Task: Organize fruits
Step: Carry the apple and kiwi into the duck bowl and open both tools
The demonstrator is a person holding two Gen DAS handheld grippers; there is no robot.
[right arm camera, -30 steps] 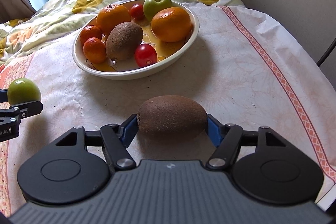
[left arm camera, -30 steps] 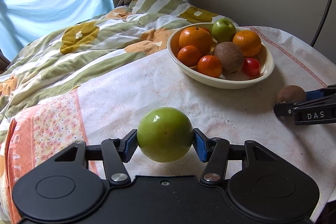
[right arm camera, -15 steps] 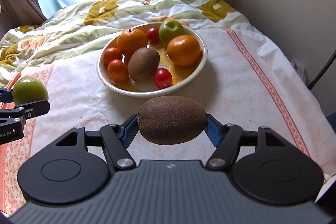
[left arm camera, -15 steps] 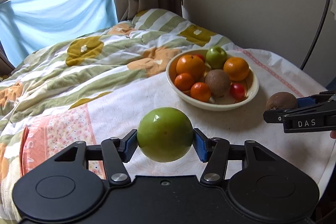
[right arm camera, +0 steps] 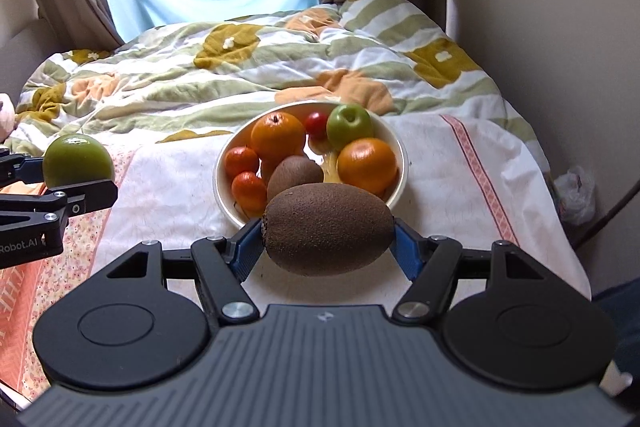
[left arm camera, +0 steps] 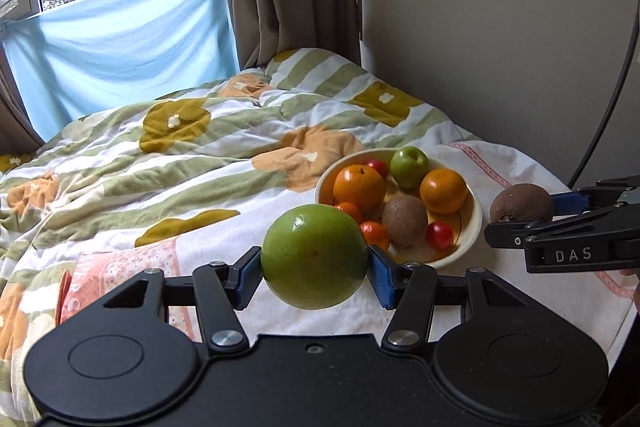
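While the left gripper (left arm camera: 315,269) clamps a green apple (left arm camera: 315,256), the kiwi (right arm camera: 328,229) lies seemingly crosswise between the right jaws.

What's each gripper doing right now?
Left gripper: shut on the green fruit.
Right gripper: shut on the kiwi.

The green apple (left arm camera: 315,256) has a smooth, waxy skin with a small shine on top, while the kiwi (right arm camera: 328,229) looks dull and finely rough. Both grippers are matt black plastic with blue ribbed pads (left arm camera: 380,277) and small bright metal screws (left arm camera: 228,337). The cream bowl (left arm camera: 474,223) is glossy. The quilt (left arm camera: 180,155) is soft, rumpled cloth.
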